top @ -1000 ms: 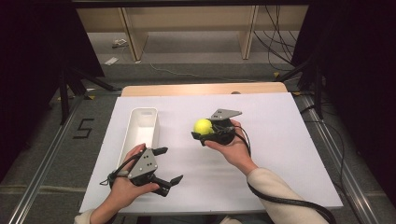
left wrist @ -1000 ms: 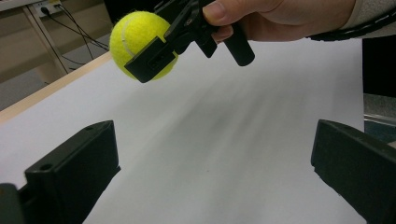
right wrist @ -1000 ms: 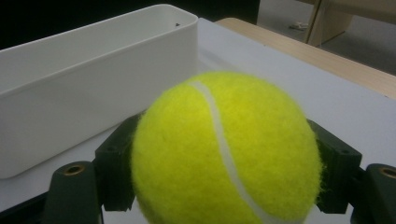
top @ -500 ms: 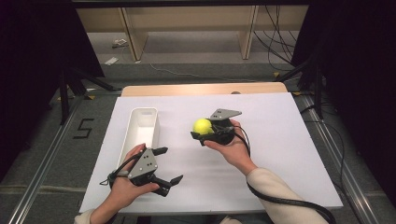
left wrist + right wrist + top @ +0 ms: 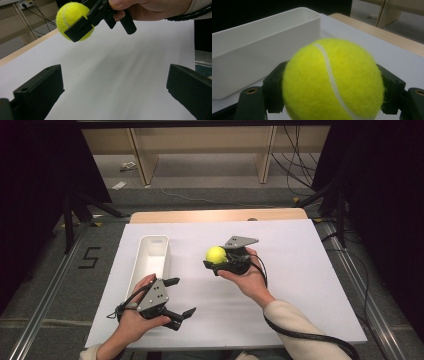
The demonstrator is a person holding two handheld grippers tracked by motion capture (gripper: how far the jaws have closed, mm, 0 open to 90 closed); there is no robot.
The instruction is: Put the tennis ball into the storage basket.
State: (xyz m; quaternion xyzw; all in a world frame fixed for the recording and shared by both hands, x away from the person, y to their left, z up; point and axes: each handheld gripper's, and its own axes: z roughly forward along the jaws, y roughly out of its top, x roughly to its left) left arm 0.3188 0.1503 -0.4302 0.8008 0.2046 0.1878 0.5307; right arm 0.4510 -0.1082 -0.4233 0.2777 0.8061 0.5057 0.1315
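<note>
Nothing moved since prev frame, R gripper [image 5: 216, 261] clamps tennis ball [image 5: 216, 254], L gripper [image 5: 181, 297] open

Tennis ball [image 5: 332, 80] underside cut off by the frame.

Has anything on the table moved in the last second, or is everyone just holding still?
Nothing visibly changed. The right tongs keep their grip on the yellow tennis ball, held above the white sheet beside the white bin. The left tongs stay open near the front edge, holding nothing.
</note>
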